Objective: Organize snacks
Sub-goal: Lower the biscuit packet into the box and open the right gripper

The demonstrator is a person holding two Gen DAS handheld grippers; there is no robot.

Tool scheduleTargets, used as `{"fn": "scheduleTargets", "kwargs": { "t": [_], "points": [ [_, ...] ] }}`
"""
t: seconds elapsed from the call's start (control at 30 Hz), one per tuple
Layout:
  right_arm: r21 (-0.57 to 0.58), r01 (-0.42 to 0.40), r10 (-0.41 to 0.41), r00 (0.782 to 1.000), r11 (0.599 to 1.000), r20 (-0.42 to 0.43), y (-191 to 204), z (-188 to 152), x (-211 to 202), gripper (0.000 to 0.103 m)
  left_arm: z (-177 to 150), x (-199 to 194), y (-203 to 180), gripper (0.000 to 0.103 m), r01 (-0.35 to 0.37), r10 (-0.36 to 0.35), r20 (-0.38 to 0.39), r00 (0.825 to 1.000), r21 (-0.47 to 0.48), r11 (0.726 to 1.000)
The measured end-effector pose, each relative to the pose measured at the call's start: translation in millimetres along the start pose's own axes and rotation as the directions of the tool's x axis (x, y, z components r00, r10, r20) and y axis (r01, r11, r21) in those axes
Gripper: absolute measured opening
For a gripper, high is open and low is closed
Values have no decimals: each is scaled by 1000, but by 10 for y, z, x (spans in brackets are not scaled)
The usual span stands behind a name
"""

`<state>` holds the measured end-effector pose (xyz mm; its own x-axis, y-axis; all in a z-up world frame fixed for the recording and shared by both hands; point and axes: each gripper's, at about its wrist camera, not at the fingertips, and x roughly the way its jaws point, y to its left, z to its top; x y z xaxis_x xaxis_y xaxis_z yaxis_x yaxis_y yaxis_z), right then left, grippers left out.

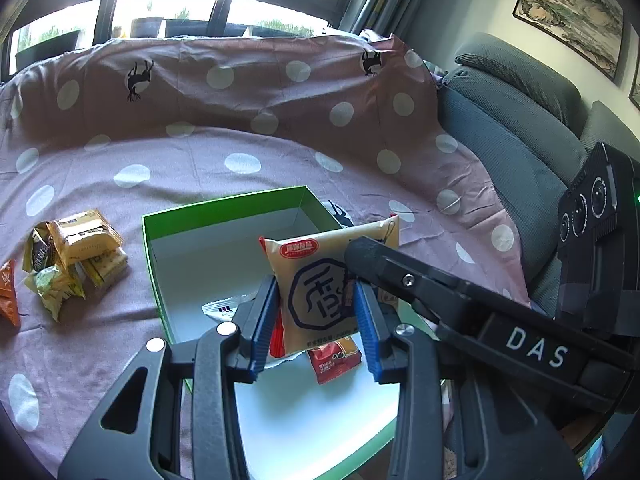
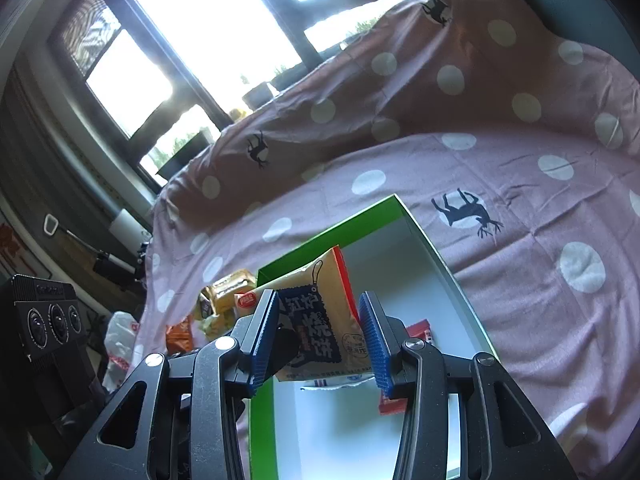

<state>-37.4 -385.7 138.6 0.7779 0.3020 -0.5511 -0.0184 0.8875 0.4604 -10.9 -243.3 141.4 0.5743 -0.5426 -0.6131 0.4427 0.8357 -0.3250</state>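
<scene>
A tan snack packet [image 1: 316, 292] with a red edge hangs above the green-rimmed white box [image 1: 224, 216]. My left gripper [image 1: 316, 316] has its blue pads on both sides of the packet. My right gripper [image 2: 320, 332] also flanks the same packet [image 2: 320, 320], and its black finger [image 1: 400, 276] reaches in from the right against the packet. Which gripper bears the packet is unclear. Inside the box lie a red packet [image 1: 334, 360] and a white packet [image 1: 224, 308].
A pile of yellow, green and orange snack packets [image 1: 72, 256] lies on the pink dotted cloth [image 1: 240, 160] left of the box. A grey sofa [image 1: 512, 128] is at the right. A white plastic bag [image 2: 120, 336] lies off the cloth's left edge.
</scene>
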Motion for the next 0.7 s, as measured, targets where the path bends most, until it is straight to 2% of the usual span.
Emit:
{"fn": "scheduleTargets", "kwargs": {
  "t": [0.7],
  "points": [
    [45,77,-73,993,996,-95,-143,-15,229,45,-55,313,149,37,44,-50,-99,994,-68,997]
  ]
}}
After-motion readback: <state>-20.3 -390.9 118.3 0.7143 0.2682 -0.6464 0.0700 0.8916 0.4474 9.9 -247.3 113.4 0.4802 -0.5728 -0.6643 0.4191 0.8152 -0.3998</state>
